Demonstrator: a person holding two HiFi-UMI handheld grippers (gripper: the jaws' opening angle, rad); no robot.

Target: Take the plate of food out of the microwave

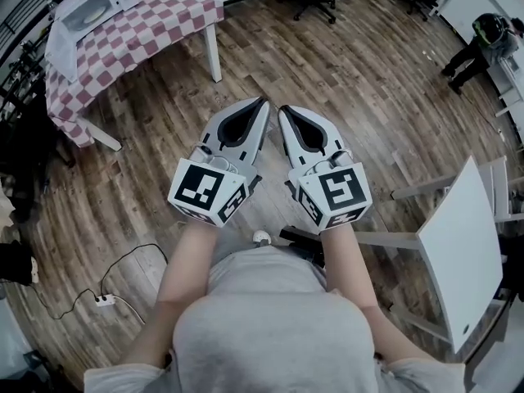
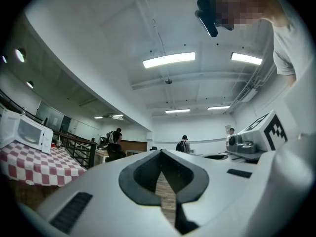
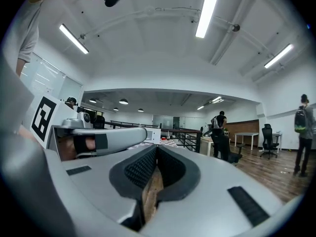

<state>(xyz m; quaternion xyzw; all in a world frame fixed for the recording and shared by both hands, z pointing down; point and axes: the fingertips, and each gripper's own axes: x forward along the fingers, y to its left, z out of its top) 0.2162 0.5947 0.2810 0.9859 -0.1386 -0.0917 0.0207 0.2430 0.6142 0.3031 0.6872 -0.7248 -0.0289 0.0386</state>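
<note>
Head view: left gripper (image 1: 262, 103) and right gripper (image 1: 282, 111) side by side, tips almost touching each other, held out roughly level over wooden floor (image 1: 344, 80). Both clenched, nothing in either. Microwave (image 1: 97, 5) well apart from both, far ahead and left of left gripper, sitting on table with checked cloth (image 1: 164, 15). Pale patch (image 1: 92, 12) visible at microwave front; too small to confirm as the plate of food. White panel on a frame (image 1: 458, 244) off to the right of right gripper. Power strip (image 1: 103, 300) with cable on floor, back and left of left gripper.

Left gripper view: left gripper (image 2: 160, 152) jaws together at the tips, empty, only floor showing through the slit. Microwave (image 2: 24, 132) far left of the jaws, on the checked cloth (image 2: 34, 164), nowhere near reach. Right gripper (image 2: 256, 137) just beside, on the right. Two people (image 2: 116, 142) in the far background.

Right gripper view: right gripper (image 3: 157, 147) jaws fully closed, nothing between. Left gripper (image 3: 103, 138) close on the left. Railing (image 3: 187, 135) and a standing person (image 3: 219, 132) beyond the tips.
</note>
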